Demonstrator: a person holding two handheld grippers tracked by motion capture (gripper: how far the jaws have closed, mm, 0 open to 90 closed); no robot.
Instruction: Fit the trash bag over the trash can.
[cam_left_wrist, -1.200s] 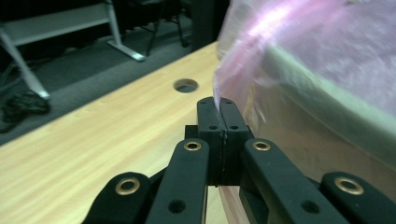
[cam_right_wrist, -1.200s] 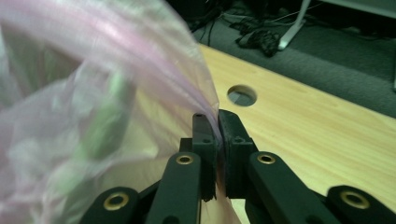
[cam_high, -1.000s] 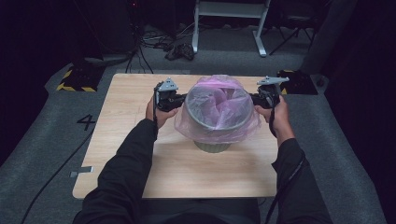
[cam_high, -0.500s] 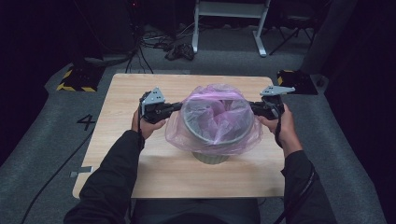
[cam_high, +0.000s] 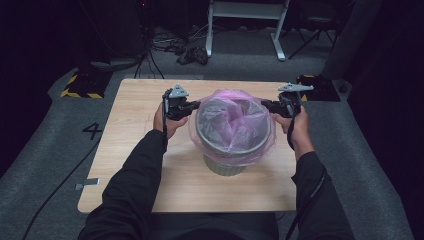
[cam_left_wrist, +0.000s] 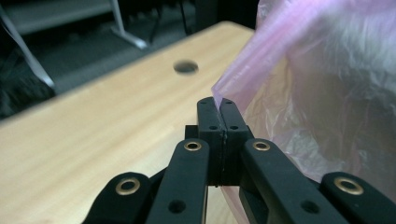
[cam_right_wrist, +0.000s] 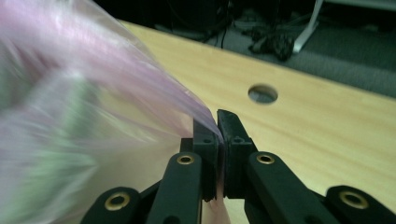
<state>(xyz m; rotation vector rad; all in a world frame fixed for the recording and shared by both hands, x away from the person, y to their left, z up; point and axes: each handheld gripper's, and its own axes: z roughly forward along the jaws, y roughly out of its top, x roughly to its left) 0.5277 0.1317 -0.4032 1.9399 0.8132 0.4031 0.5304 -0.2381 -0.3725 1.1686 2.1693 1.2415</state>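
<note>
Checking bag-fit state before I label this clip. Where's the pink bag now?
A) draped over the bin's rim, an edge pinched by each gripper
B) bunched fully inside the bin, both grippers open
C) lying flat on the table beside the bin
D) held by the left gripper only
A: the pink bag hangs over the rim of the bin, with the left gripper and right gripper each shut on an edge.

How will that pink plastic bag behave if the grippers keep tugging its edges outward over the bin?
The pink plastic bag looks thin and see-through, so it is probably floppy and light, draping wherever unsupported. Pinched at its edge in the left gripper and the right gripper, it may stretch or tear at those spots. The bin seems light and might shift.
</note>
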